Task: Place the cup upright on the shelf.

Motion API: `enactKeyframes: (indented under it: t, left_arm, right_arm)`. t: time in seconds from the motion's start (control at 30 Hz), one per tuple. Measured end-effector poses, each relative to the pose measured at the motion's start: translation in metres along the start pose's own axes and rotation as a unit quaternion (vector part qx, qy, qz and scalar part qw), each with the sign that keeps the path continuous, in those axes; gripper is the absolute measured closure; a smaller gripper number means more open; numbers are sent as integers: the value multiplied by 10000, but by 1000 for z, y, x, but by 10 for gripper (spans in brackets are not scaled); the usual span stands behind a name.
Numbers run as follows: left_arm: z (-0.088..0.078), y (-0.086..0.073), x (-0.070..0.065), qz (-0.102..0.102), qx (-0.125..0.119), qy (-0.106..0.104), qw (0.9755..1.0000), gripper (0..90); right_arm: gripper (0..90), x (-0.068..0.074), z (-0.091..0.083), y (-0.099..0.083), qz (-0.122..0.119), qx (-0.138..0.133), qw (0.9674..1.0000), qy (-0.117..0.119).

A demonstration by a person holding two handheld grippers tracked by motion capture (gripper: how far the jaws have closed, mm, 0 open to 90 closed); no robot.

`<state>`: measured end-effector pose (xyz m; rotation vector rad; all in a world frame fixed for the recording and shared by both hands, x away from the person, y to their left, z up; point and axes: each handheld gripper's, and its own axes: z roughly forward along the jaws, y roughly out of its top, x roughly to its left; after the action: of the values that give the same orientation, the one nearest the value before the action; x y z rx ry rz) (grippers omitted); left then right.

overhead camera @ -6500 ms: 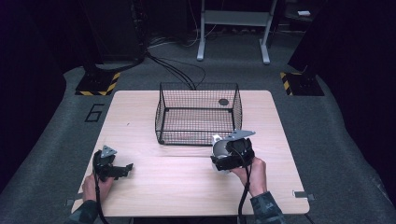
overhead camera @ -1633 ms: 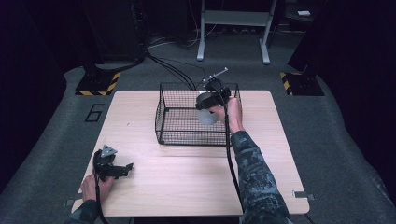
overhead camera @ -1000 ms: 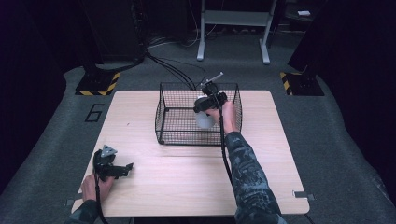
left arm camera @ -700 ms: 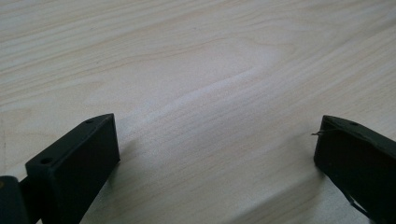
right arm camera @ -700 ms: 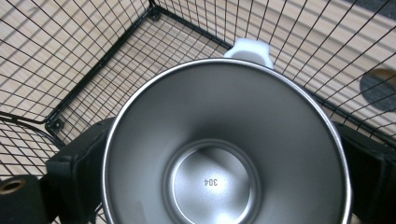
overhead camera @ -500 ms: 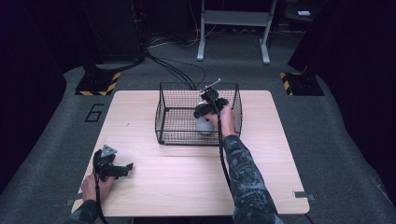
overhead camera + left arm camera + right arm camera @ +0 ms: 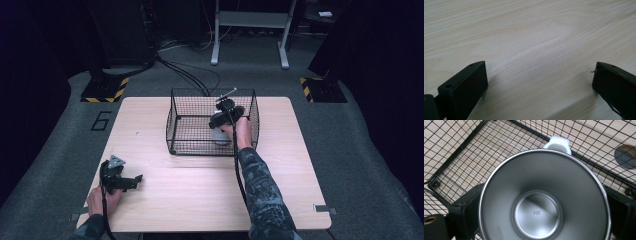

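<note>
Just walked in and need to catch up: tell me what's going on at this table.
A person works two handheld grippers at a wooden table. The right gripper is down inside the black wire basket, its jaws shut on a steel cup with a white handle, seen open side up in the right gripper view. The cup is not released yet. The left gripper rests near the table's front left corner, jaws open on nothing.

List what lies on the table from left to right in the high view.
Left gripper, black, held low over the pale wooden table near its front left corner → black wire basket → right gripper inside the basket, its fingers shut on the shiny steel cup with a white handle.
</note>
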<state>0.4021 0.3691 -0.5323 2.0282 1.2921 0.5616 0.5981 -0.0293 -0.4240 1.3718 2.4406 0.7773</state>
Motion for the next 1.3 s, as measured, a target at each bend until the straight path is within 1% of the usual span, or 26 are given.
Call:
enactKeyframes:
  t: [0.03, 0.07, 0.2, 0.23, 0.27, 0.3, 0.37, 0.43, 0.47, 0.5, 0.53, 0.57, 0.6, 0.63, 0.67, 0.7, 0.77, 0.8, 0.87, 1.0, 1.17, 1.2, 1.23, 1.27, 1.3]
  left_arm:
    - [0, 0, 0, 1, 0, 0, 10000, 1]
    - [0, 0, 0, 2, 1, 0, 10000, 1]
    - [0, 0, 0, 6, 6, -1, 10000, 1]
    - [0, 0, 0, -2, -1, 0, 10000, 1]
    - [0, 0, 0, 2, 2, 0, 10000, 1]
    - [0, 0, 0, -2, -1, 1, 10000, 1]
    - [0, 0, 0, 0, 0, 0, 10000, 1]
    - [0, 0, 0, 1, 1, -2, 10000, 1]
    - [0, 0, 0, 1, 0, -1, 10000, 1]
    - [0, 0, 0, 1, 0, -1, 10000, 1]
    - [0, 0, 0, -1, 1, -2, 10000, 1]
    - [0, 0, 0, -1, 1, -2, 10000, 1]
    - [0, 0, 0, 6, 6, -2, 10000, 1]
    - [0, 0, 0, -1, 0, -1, 10000, 1]
    - [0, 0, 0, 1, 0, -2, 10000, 1]
    - [0, 0, 0, 1, 0, -2, 10000, 1]
    - [0, 0, 0, -1, -1, -1, 10000, 1]
    - [0, 0, 0, -1, 0, 0, 10000, 1]
    - [0, 0, 0, -1, -1, 0, 10000, 1]
    - [0, 0, 0, -1, -2, 0, 10000, 1]
    - [0, 0, 0, -1, -1, 0, 10000, 1]
    - [0, 0, 0, 4, 2, 0, 10000, 1]
    - [0, 0, 0, 5, 4, -1, 10000, 1]
    - [0, 0, 0, 1, 0, 0, 10000, 1]
    - [0, 0, 0, 1, 0, 0, 10000, 1]
  right_arm:
    - [52, -1, 0, -2, 12, -42, 10000, 7]
    - [51, 0, 0, -3, 122, -80, 9999, 39]
    - [47, -4, -3, -9, 125, -123, 9998, 56]
    - [38, -4, -3, -10, 163, -134, 9997, 75]
    - [5, -4, -6, -11, 232, -176, 9995, 119]
    - [5, -4, -6, -11, 232, -176, 9995, 119]
    - [0, -5, -10, -12, 208, -262, 9994, 109]
    - [0, -4, -16, -12, 184, -334, 9992, 148]
    - [0, -2, -21, -11, 173, -365, 9991, 110]
    - [0, -2, -21, -11, 173, -365, 9991, 110]
    - [0, 0, -27, -12, 101, -425, 9990, 118]
    - [0, 0, -27, -12, 101, -425, 9990, 118]
    - [0, 2, -33, -13, 22, -436, 9990, 116]
    - [0, 2, -33, -13, 22, -436, 9990, 116]
    - [0, 5, -40, -14, -43, -496, 9987, 105]
    - [0, 5, -40, -14, -43, -496, 9987, 105]
    - [0, 9, -48, -16, -141, -551, 9984, 41]
    - [0, 11, -56, -17, -218, -653, 9976, 46]
    - [0, 11, -59, -17, -244, -693, 9973, 51]
    - [0, 17, -76, -21, -325, -851, 9957, 139]
    - [0, 26, -96, -32, -480, -1005, 9936, 207]
    - [0, 30, -104, -37, -572, -1068, 9924, 200]
    - [0, 30, -104, -37, -572, -1068, 9924, 200]
    - [0, 33, -113, -42, -640, -1117, 9915, 189]
    - [0, 33, -113, -42, -640, -1117, 9915, 189]
